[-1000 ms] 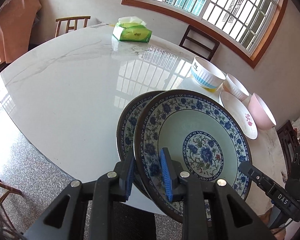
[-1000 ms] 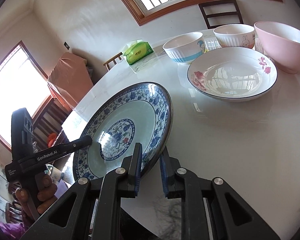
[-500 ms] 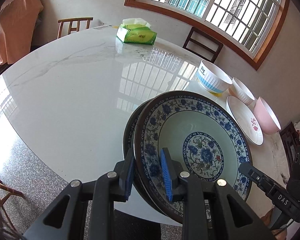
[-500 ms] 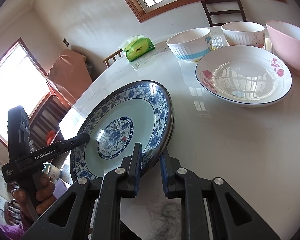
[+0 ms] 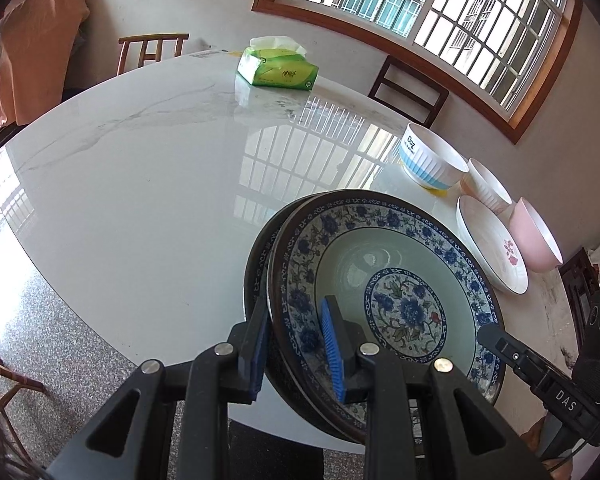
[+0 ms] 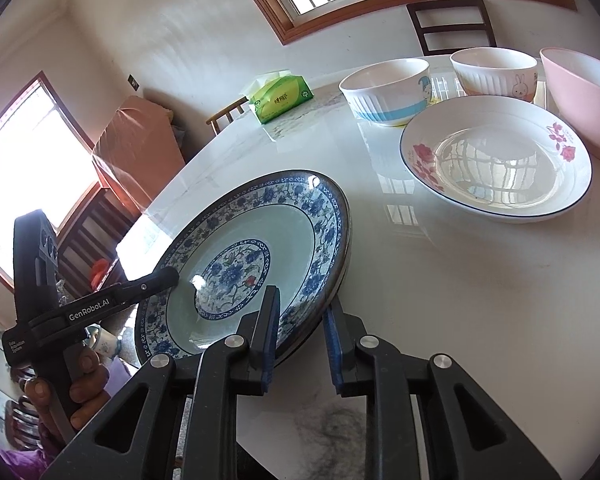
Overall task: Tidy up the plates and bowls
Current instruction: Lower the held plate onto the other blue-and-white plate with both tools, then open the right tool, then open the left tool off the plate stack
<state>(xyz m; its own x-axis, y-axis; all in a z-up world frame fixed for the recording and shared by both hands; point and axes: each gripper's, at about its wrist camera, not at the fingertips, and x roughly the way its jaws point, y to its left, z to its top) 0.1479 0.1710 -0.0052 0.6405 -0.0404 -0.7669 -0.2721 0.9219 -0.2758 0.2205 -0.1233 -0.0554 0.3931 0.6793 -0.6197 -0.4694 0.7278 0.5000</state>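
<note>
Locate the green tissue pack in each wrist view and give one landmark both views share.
Left wrist view: green tissue pack sits top centre, at the far edge of the white marble table.
Right wrist view: the pack is upper left of centre, left of the bowls.
Shared landmark: the blue-striped white bowl.

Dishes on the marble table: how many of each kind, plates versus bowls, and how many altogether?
Blue floral plates, stacked: 2
White plate with pink flowers: 1
White bowl with blue band: 1
White bowl with rabbit picture: 1
Pink bowl: 1
Total: 6 dishes, 3 plates and 3 bowls
</note>
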